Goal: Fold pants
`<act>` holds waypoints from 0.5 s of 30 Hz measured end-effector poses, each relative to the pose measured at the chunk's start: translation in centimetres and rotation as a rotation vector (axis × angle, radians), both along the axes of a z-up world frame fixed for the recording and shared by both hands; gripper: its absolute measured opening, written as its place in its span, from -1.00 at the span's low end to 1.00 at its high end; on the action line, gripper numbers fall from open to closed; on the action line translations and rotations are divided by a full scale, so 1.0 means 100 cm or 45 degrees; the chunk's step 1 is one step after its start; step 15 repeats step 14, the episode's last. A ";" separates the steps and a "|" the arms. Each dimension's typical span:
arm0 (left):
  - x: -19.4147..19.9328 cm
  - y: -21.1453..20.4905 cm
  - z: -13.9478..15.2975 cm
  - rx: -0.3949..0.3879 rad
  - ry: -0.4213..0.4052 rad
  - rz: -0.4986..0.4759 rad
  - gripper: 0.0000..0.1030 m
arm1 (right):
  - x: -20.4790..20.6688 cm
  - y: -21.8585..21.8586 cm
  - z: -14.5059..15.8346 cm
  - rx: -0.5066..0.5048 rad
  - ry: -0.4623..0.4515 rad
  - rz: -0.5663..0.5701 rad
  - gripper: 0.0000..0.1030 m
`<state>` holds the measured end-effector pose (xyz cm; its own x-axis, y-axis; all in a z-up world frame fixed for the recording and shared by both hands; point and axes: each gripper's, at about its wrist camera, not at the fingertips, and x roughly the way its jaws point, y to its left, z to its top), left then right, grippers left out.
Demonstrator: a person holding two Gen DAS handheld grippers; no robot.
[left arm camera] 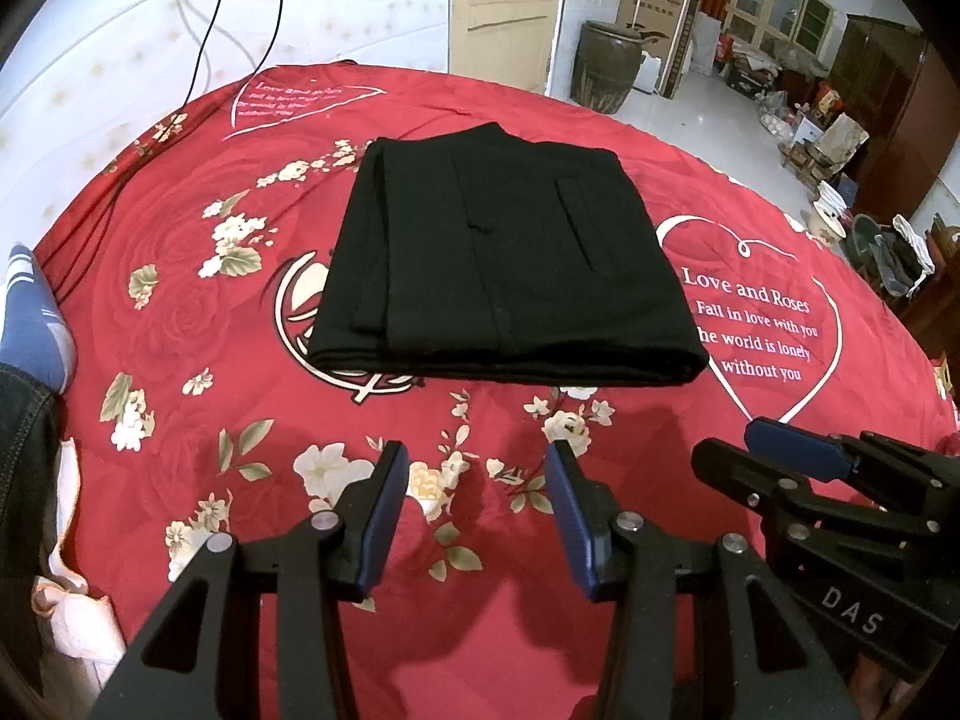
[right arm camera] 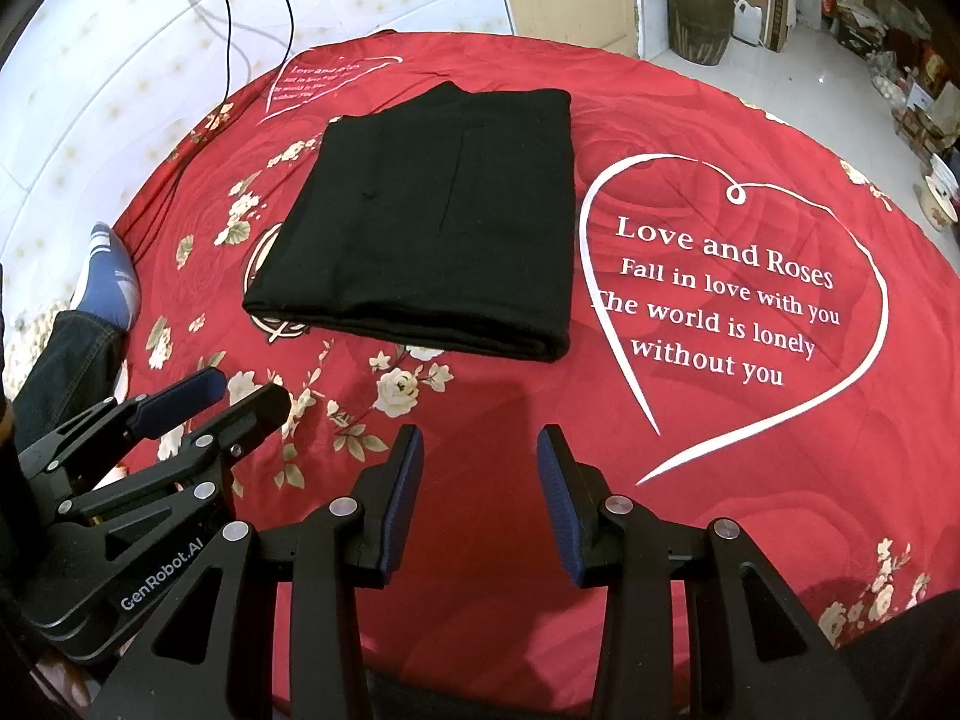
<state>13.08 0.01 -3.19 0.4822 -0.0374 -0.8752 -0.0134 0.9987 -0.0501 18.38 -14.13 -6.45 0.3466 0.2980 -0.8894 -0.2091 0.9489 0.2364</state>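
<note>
One pair of black pants (left arm camera: 510, 258), soft knit, folded rectangular on a red floral bedspread (left arm camera: 180, 312) at twelve o'clock; the left tool (left arm camera: 477, 468) and right tool (right arm camera: 480, 450) gape, empty.

The black fabric pants (left arm camera: 510, 258) lie folded into a flat, roughly rectangular stack of several layers. In the left wrist view they sit at the centre of the frame; in the right wrist view (right arm camera: 432, 228) they sit left of centre, in the upper half. The thick folded edge faces the bottom of the frame. A slit pocket opening shows on the top layer.
</note>
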 end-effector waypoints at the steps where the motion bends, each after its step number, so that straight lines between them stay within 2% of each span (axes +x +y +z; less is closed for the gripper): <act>1: 0.000 0.000 -0.001 0.001 -0.001 -0.001 -0.03 | 0.000 0.000 0.000 -0.001 0.001 0.000 -0.22; 4: 0.000 0.000 -0.001 0.000 0.001 0.000 -0.03 | 0.000 0.000 0.000 0.000 0.002 -0.001 -0.13; 15: -0.001 -0.004 -0.001 0.001 -0.017 -0.015 -0.03 | 0.000 0.001 -0.001 -0.005 0.004 0.002 -0.13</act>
